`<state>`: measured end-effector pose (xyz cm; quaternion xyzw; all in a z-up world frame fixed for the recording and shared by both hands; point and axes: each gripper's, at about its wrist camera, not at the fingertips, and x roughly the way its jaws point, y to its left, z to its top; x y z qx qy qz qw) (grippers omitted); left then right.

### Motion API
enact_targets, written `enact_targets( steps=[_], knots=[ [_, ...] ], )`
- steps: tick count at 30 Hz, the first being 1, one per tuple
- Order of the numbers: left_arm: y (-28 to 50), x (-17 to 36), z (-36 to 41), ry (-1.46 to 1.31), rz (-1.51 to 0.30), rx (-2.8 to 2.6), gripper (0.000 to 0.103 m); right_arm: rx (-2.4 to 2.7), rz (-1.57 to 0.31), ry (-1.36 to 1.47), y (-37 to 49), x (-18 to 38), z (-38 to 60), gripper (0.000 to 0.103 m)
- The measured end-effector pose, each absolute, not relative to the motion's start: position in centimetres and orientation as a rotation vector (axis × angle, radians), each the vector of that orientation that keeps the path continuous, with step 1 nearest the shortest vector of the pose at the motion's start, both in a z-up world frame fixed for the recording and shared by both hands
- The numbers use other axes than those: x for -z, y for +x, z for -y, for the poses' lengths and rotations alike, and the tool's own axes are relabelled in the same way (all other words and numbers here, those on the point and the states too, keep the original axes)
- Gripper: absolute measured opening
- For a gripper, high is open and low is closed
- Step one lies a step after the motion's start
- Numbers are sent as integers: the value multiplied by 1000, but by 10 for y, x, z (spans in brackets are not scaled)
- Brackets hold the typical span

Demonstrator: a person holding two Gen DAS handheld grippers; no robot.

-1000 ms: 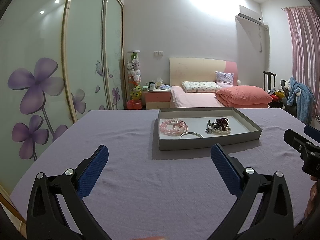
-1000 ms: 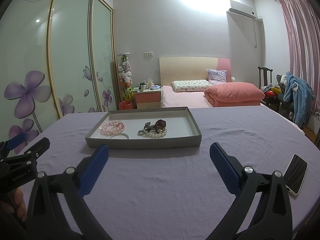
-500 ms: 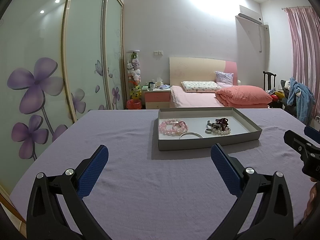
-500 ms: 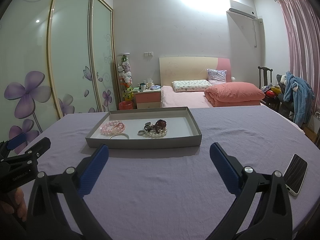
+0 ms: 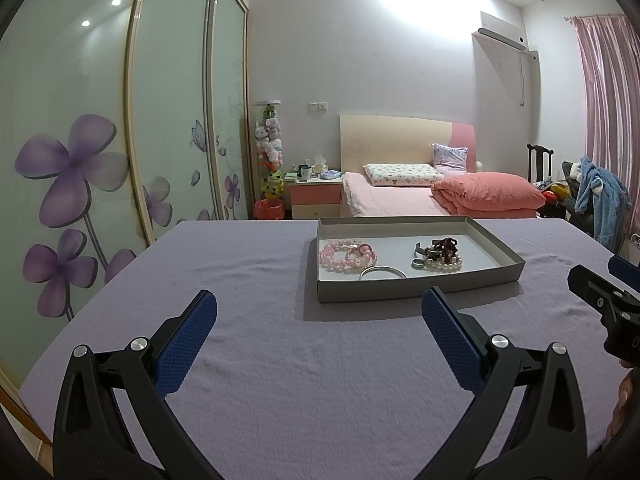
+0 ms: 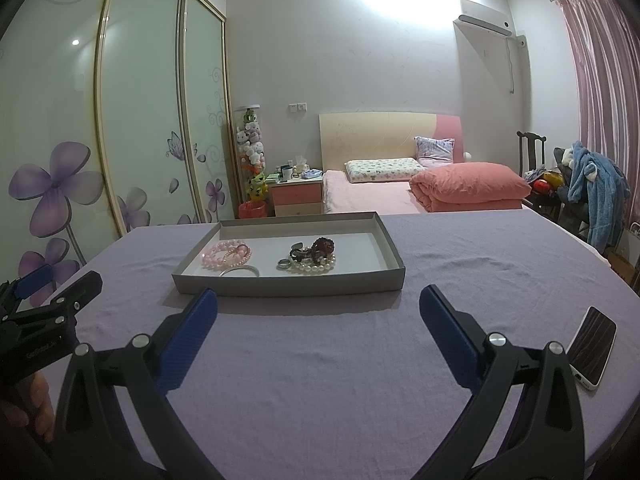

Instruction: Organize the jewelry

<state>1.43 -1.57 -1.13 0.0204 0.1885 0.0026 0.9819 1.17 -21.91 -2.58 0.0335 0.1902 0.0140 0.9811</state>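
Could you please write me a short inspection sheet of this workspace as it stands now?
Surface: table under a lilac cloth, lightly creased.
Job's things: shallow grey tray holding pink bead bracelets, a silver bangle, a ring, a pearl bracelet and a dark red beaded piece; the last few lie bunched together.
Clutter: phone near the table's right edge.
Grippers: left gripper and right gripper both open, empty, short of the tray.
Cables: nothing seen on the table.
Surroundings: bed, floral wardrobe doors, pink curtain.
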Motion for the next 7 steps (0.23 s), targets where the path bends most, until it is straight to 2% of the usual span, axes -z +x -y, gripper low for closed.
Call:
enact_targets(
  steps=[7],
  knots=[
    [16, 10, 16, 38, -384, -5, 101, -27, -383, 69, 11, 26, 219, 99]
  ],
)
